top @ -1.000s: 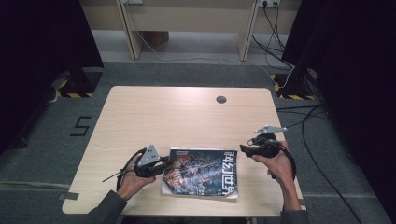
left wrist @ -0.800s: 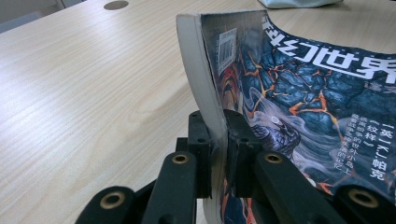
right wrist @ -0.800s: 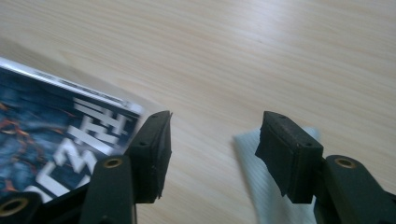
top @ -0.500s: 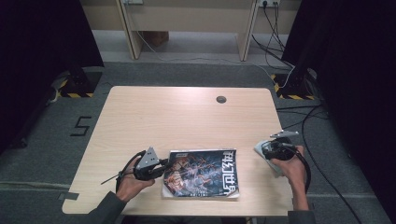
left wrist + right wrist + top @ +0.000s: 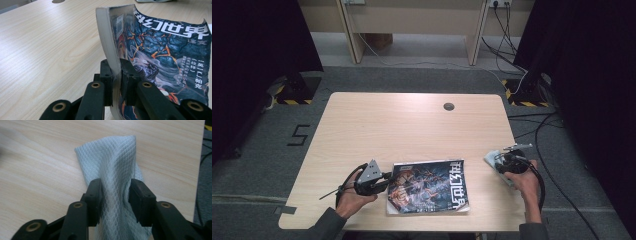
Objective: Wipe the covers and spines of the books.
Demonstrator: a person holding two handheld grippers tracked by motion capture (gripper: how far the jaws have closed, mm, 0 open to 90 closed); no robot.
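Pale blue-white cloth (image 5: 112, 165), diamond-weave, lies on the wood table (image 5: 412, 130) near its right edge, lower right of the high view, well apart from the magazine (image 5: 429, 186) at lower centre.

R gripper (image 5: 114, 192) sits over the cloth w/ jaws either side of a raised fold. Jaws have just been closing; fabric is bunched up between them and both pads look to be touching it, so it reads as a pinch taking hold, not yet squeezed tight. In the high view the R gripper (image 5: 508, 161) is over the cloth at the table edge.

L gripper (image 5: 115, 75) jaws pressed together on the magazine's spine edge, lower middle of its own view. Cover curls upward from the pinch; rest of the pages lie on the table. In the high view the L gripper (image 5: 384, 181) is at the magazine's left edge.

Handling, my read:
- Cloth: light, soft, limp. No stiffness, so it will drape and trail once lifted. Textured weave should give decent grip, not slippery. Not fragile.
- Best hold: the gathered ridge now between the jaws, several layers thick; a single flat layer would likely slip out.
- Magazine: floppy, glossy cover, prob. slick. Hold at the bound edge is sensible; thin pages could crease or tear if pulled hard.
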